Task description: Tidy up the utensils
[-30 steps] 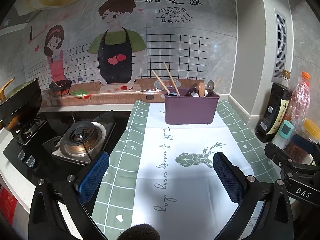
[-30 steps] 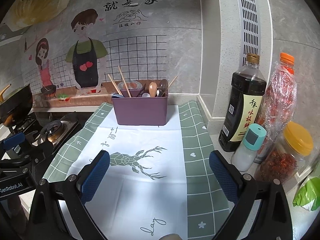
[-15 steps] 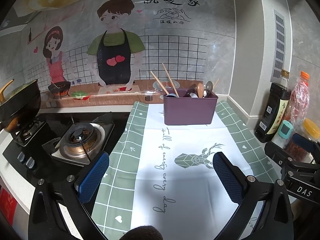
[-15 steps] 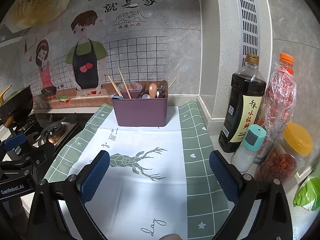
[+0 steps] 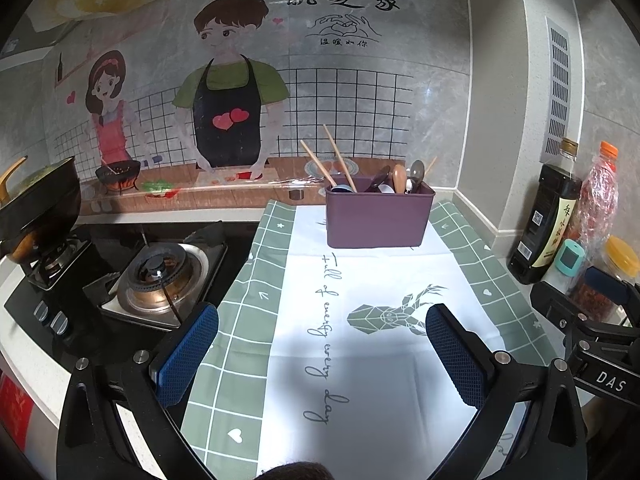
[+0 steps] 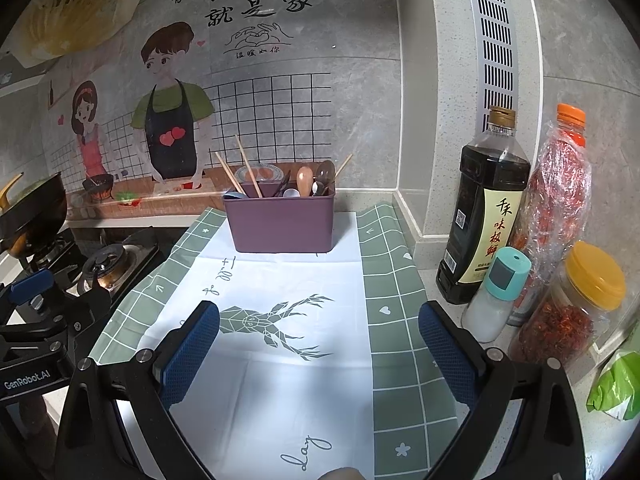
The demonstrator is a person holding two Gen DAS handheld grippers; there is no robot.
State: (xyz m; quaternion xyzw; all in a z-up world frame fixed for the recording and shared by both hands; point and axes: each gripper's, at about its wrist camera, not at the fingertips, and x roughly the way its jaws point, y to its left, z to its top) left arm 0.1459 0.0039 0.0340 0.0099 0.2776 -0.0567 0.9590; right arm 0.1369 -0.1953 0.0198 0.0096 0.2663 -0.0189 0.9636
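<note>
While both grippers hang above the near end of the printed tablecloth (image 5: 360, 360), neither carries anything: the left gripper (image 5: 322, 354) has its blue-padded fingers (image 5: 188, 354) spread wide with only cloth visible between them, and the right gripper (image 6: 318, 350) is spread equally wide over the deer print. The utensils are all collected in the purple utensil holder (image 5: 378, 220), which stands upright at the far end of the cloth, near the wall. Two wooden chopsticks (image 5: 338, 160) lean out of its left section; a wooden spoon (image 6: 305, 181) and a metal spoon (image 5: 416, 172) stand with several darker pieces toward the right, and the exact compartment divisions cannot be read from either view. No loose utensil lies on the cloth or on the visible counter. Judged from this layout, the task appears complete or nearly so; at most, sorting within the holder could remain. A dark sauce bottle (image 6: 484, 208), a small shaker (image 6: 498, 296) and a jar of dried chilli (image 6: 572, 312) stand at the right of the cloth, well apart from the holder, and a gas burner (image 5: 160, 276) sits to the left.
</note>
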